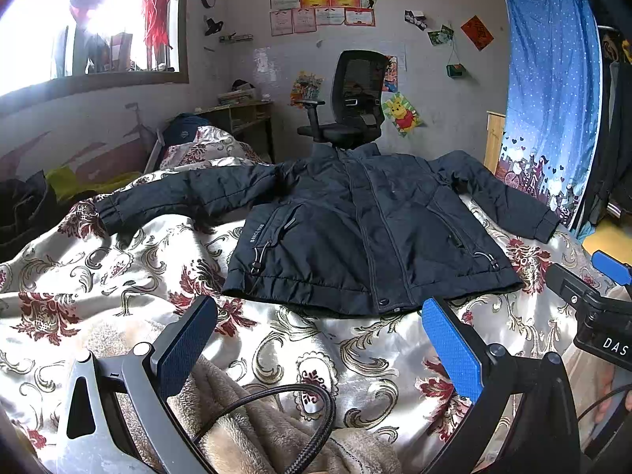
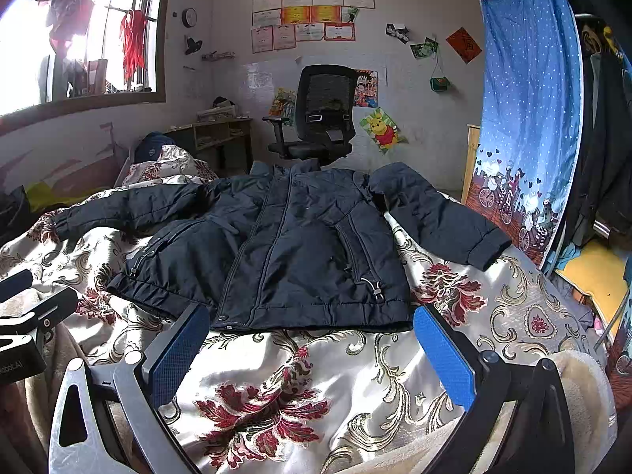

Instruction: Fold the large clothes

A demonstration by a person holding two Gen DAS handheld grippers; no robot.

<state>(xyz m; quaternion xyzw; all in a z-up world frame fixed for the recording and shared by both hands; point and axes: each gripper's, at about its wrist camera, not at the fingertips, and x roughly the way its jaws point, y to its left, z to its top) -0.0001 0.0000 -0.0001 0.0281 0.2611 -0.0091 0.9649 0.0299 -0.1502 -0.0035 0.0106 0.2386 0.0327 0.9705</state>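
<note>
Navy jacket (image 1: 355,229); cream bedspread (image 1: 118,276), red floral; blue dotted curtain (image 1: 553,79).

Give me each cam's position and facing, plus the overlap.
Left wrist: on the left gripper, low over the floral bedspread, facing the spread jacket; its open fingers show, right gripper at the right edge.
Right wrist: on the right gripper, same facing; left gripper at the left edge.
Shared: jacket, bedspread, office chair.
</note>
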